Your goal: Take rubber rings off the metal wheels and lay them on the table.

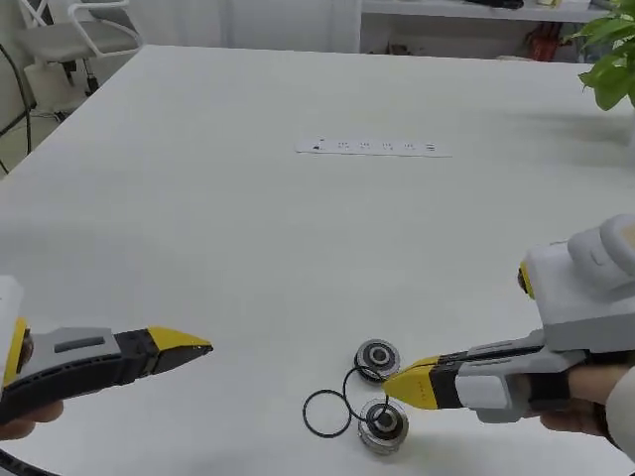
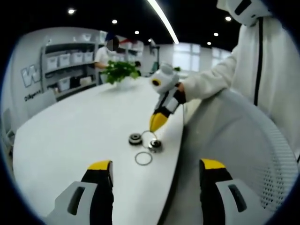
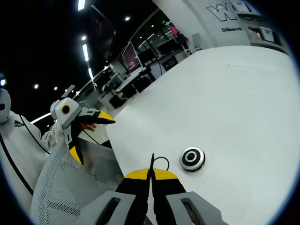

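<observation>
A thin black rubber ring (image 3: 152, 161) is pinched at the very tips of the right gripper (image 1: 392, 381), whose jaws are pressed together on it. Its loop hangs just ahead of the tips, between two metal wheels: one wheel (image 1: 377, 355) just beyond the tips, the other (image 1: 383, 422) just on their near side. Whether that loop has fully cleared the wheels I cannot tell. A second ring (image 1: 305, 413) lies flat on the counter (image 1: 298, 248), just past the tips and apart from both wheels, so one ring looks done. The pinched one has yet to be laid down. The left gripper (image 1: 198, 347) hovers well off, jaws apart, holding nothing.
</observation>
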Available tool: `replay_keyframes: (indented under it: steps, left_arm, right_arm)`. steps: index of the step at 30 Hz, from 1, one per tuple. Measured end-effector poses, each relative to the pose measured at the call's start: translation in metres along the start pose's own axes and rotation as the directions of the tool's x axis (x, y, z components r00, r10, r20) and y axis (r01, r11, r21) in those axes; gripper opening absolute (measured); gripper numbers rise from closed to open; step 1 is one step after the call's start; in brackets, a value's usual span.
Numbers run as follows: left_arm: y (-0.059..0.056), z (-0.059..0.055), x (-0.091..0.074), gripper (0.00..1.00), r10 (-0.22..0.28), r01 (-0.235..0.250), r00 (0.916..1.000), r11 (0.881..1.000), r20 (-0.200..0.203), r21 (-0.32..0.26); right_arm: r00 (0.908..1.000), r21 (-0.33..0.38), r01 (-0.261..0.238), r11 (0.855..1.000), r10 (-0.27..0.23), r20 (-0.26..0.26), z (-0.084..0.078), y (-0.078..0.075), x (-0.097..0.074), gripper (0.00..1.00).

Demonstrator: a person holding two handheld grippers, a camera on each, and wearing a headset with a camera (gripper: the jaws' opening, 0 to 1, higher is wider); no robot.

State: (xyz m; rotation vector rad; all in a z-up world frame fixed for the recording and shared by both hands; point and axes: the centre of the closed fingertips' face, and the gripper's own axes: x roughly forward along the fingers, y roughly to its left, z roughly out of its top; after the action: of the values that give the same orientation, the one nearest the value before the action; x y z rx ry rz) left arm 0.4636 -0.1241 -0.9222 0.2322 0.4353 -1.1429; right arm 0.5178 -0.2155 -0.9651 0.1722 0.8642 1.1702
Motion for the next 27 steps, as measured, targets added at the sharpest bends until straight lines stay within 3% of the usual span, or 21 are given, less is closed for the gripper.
replay_keyframes:
  steps: [9,17,27]
  left_arm:
    - [0.002,0.002,-0.001,0.76,0.008,-0.008,0.9999,1.000,0.010,-0.008]
    - [0.004,0.001,-0.002,0.76,0.015,-0.015,0.9998,1.000,0.011,-0.011]
    - [0.005,0.001,-0.002,0.75,0.016,-0.016,0.9998,1.000,0.010,-0.013]
  right_arm:
    - [0.9999,-0.073,-0.008,0.997,0.007,-0.015,0.007,0.015,0.021,0.00]
    - [0.9992,-0.094,-0.016,0.995,0.012,-0.039,0.007,0.020,0.035,0.00]
    - [0.9962,-0.087,0.015,0.996,-0.022,-0.084,-0.007,0.008,0.039,0.00]
